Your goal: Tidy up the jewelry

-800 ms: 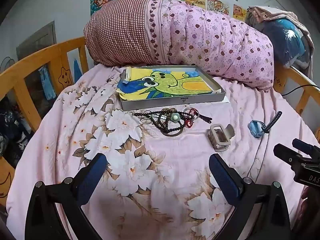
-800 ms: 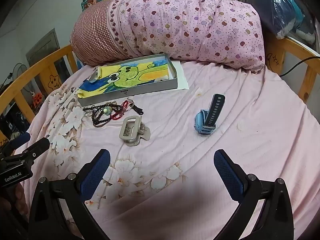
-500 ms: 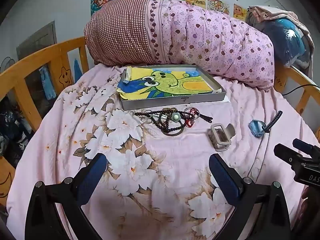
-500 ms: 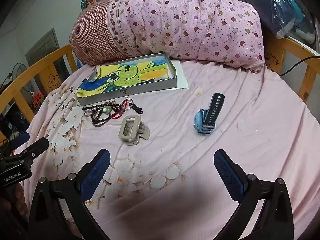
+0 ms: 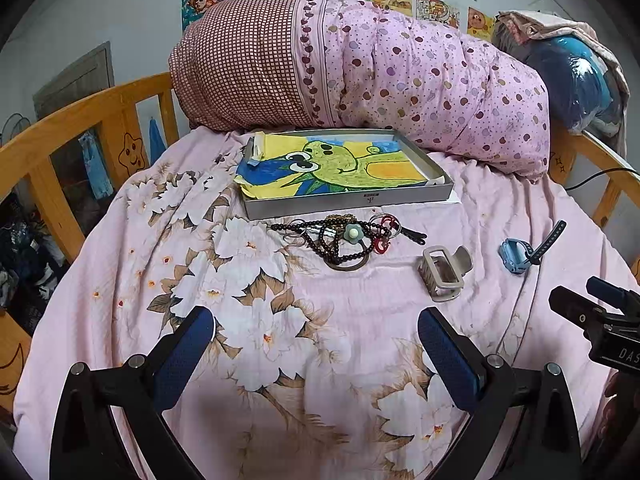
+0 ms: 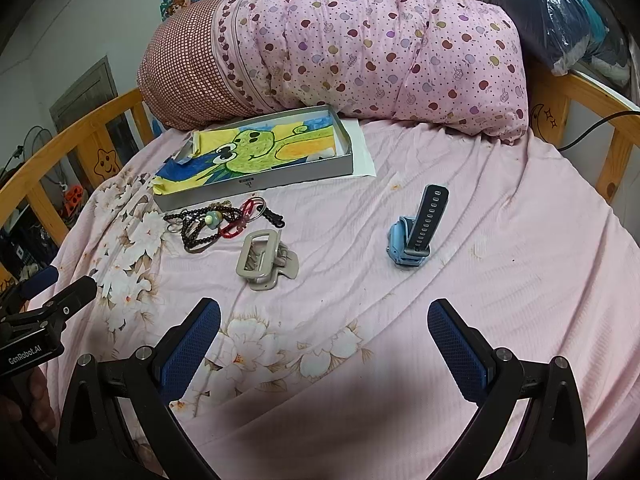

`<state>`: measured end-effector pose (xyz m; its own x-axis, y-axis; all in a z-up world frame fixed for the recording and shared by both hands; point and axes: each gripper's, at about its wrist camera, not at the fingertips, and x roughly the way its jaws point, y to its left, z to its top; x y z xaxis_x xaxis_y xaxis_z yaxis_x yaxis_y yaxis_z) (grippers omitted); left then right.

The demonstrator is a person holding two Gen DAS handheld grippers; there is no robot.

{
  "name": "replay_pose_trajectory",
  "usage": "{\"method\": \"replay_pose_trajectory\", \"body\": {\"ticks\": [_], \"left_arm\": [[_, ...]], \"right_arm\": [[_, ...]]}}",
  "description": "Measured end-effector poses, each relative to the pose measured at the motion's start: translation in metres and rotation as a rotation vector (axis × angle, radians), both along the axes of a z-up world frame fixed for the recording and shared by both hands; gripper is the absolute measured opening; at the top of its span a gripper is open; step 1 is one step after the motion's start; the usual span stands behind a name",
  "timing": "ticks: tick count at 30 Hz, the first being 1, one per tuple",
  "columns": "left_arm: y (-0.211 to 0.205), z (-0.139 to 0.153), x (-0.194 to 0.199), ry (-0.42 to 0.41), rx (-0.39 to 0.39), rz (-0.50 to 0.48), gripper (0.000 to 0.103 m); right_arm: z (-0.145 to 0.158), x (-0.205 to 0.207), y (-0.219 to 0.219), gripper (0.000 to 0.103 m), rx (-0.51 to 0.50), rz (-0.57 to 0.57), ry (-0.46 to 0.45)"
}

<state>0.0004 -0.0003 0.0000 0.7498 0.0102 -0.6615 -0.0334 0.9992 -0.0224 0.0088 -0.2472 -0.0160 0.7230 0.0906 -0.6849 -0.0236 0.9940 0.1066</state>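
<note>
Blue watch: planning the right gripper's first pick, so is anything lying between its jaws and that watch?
Nothing visible does. Only bare pink sheet lies between the open right gripper and the blue watch. The beige hair claw sits off to the left.

"genrobot.ai" is printed in white on the black body of the left gripper (image 6: 60,296), seen at the left edge of the right wrist view. the letters "das", cut off by the frame edge, are seen on the right gripper (image 5: 592,300). a small mark on the grey tray (image 5: 400,200) front wall cannot be read.
</note>
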Motion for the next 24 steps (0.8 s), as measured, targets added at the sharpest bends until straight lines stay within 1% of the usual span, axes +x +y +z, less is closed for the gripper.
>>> {"method": "replay_pose_trajectory", "body": {"ticks": [18, 24], "left_arm": [[0.0001, 0.0001, 0.0000, 0.001, 0.002, 0.000, 0.103], [0.0001, 0.0001, 0.0000, 0.001, 0.002, 0.001, 0.103]], "right_arm": [[0.0012, 0.0001, 0.0005, 0.102, 0.001, 0.000, 0.001], [-0.0029, 0.0002, -0.0032, 0.102, -0.005, -0.006, 0.006]]}}
